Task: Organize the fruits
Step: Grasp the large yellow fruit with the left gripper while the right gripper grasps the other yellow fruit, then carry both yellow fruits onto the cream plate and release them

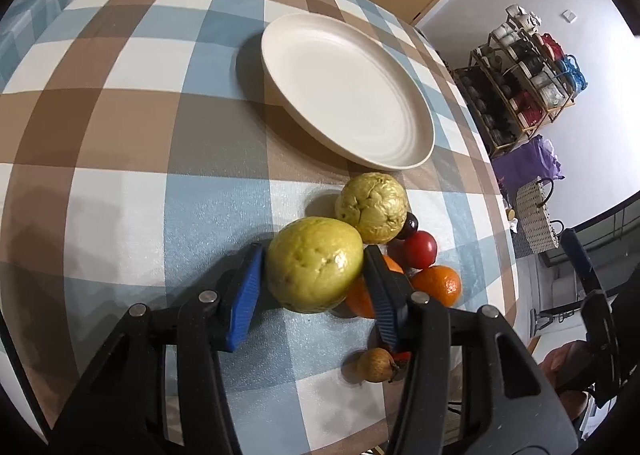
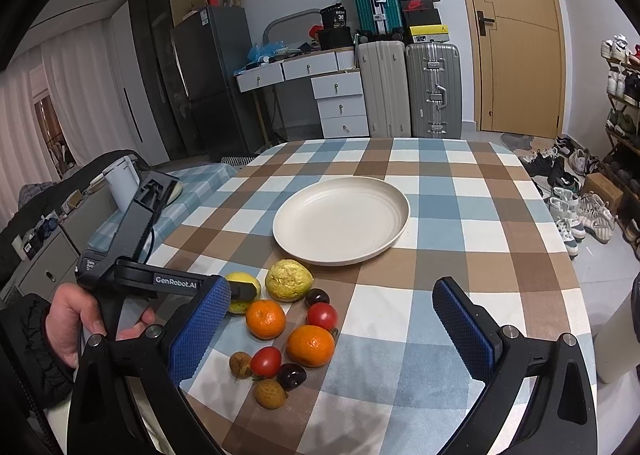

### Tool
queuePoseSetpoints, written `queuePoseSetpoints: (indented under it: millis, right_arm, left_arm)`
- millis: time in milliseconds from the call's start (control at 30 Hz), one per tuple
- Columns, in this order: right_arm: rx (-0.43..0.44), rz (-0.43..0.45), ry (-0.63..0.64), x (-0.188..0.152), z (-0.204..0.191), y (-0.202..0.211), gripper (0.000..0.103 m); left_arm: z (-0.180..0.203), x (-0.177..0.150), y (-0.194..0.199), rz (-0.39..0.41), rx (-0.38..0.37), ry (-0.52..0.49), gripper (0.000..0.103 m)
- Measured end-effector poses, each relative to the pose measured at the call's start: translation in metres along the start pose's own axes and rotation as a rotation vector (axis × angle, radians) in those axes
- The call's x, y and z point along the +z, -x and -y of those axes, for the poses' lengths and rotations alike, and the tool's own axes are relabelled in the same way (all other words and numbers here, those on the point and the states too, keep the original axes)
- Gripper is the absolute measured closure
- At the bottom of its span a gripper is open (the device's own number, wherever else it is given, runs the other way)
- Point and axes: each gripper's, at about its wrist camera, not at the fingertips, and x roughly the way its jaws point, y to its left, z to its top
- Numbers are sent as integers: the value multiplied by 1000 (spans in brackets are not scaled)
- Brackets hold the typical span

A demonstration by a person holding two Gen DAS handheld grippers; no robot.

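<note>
In the left wrist view my left gripper is closed around a large yellow-green guava, its blue pads touching both sides, low over the table. A second, wrinkled guava lies just beyond, near an empty white plate. Oranges, a red tomato and a small brown fruit lie beside it. In the right wrist view my right gripper is open and empty above the fruit pile: oranges, tomatoes, dark cherries, brown lychees. The plate sits beyond.
The checked tablecloth covers the table, whose right edge drops to a floor with shoes. Suitcases, drawers and a fridge stand behind. A shoe rack and a woven basket stand off the table's far side.
</note>
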Motion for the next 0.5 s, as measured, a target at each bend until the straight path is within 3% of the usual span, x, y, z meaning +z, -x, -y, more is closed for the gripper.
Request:
queuePoseSetpoints:
  millis: [200,500]
  right_arm:
    - [-2,-15,-10,-1,3,-5,0]
    - [3,-75,-31,-3,2,-29,0]
  left_arm:
    - [-1,-4,28,81,-14,3,56]
    - [5,-5,98,309,-35,-47,56]
